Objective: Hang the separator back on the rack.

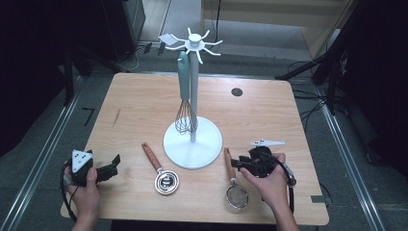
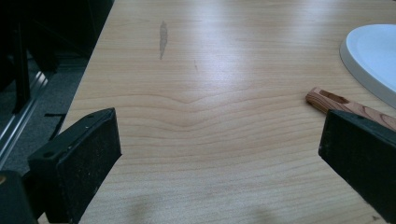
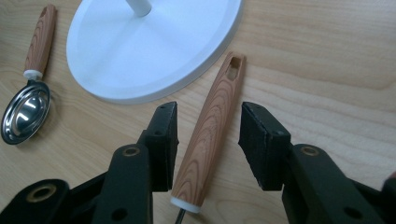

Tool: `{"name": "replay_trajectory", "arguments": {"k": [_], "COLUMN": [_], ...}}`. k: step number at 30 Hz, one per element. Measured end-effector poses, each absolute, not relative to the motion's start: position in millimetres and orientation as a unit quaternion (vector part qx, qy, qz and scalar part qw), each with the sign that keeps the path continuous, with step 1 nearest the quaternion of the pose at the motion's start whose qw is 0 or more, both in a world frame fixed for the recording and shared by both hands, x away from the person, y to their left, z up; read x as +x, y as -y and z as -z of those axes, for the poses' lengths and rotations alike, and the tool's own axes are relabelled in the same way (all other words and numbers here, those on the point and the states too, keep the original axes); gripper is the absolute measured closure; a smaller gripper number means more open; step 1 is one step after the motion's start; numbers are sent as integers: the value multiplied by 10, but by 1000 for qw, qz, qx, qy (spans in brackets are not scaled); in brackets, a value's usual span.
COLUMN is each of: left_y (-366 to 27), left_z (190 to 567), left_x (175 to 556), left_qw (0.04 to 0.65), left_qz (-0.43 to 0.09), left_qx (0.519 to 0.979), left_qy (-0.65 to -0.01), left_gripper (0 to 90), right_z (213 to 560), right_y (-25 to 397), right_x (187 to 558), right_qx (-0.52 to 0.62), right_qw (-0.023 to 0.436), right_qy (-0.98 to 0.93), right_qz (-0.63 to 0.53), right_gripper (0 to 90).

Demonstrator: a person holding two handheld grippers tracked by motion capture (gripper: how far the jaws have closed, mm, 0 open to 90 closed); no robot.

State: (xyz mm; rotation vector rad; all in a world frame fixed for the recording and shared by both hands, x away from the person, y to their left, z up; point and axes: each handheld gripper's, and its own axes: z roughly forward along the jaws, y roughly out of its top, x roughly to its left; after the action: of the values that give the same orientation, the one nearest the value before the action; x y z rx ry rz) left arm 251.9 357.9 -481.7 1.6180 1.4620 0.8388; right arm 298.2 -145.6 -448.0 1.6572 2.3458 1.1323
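- Right gripper [image 1: 239,164] sits at about 4 o'clock from the stand base [image 1: 192,143] in the high view, held in the person's right hand [image 1: 269,180], low over the table [image 1: 144,101].
- Right gripper view: its jaws stand apart, one on each side of the strainer's wooden handle [image 3: 212,126]. A gap shows between each pad and the wood; neither pad touches it.
- The strainer [image 1: 235,189] lies flat on the table. Its handle runs toward 12 o'clock and ends just beside the stand base rim; its mesh bowl [image 1: 237,197] lies at 6 o'clock, near the table's front edge.
- The handle has a slotted hanging hole [image 3: 235,64] at its far end, near the base rim but apart from it.
- Left gripper [image 1: 108,169] is at about 8 o'clock from the stand base, held in the person's left hand [image 1: 84,190], near the table's front left corner.
- Left gripper view: its jaws are spread wide with bare wood between them, gripping nothing.
- A measuring scoop [image 1: 161,171] with a wooden handle lies between the two grippers, at about 7 o'clock from the stand base, steel bowl toward the front edge.
- A whisk [image 1: 185,94] with a teal handle hangs from one hook of the white stand, wires down, just above the base.
- A small white piece [image 1: 267,143] lies on the table at 12 o'clock from the right gripper; what it is cannot be told.
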Motion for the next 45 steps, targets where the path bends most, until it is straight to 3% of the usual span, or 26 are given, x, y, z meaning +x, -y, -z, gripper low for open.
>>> {"name": "replay_trajectory", "arguments": {"k": [8,25,45], "left_y": [-3582,-3582,-3586], "left_z": [4817,4819,4819], "left_x": [2520,2522,2523], "left_qw": [391,394,395], "left_qz": [-330,-329,-328], "left_qx": [637,634,633], "left_qy": [-576,-579,-579], "left_gripper": [0,0,0], "right_z": [4543,4667,4734], "right_y": [1441,1435,1350], "right_x": [2964,2927,2925], "right_qx": [565,604,615], "right_qw": [-8,-74,-99], "right_qy": [-749,-733,-737], "right_qz": [-345,-304,-264], "right_gripper": [626,628,635]}}
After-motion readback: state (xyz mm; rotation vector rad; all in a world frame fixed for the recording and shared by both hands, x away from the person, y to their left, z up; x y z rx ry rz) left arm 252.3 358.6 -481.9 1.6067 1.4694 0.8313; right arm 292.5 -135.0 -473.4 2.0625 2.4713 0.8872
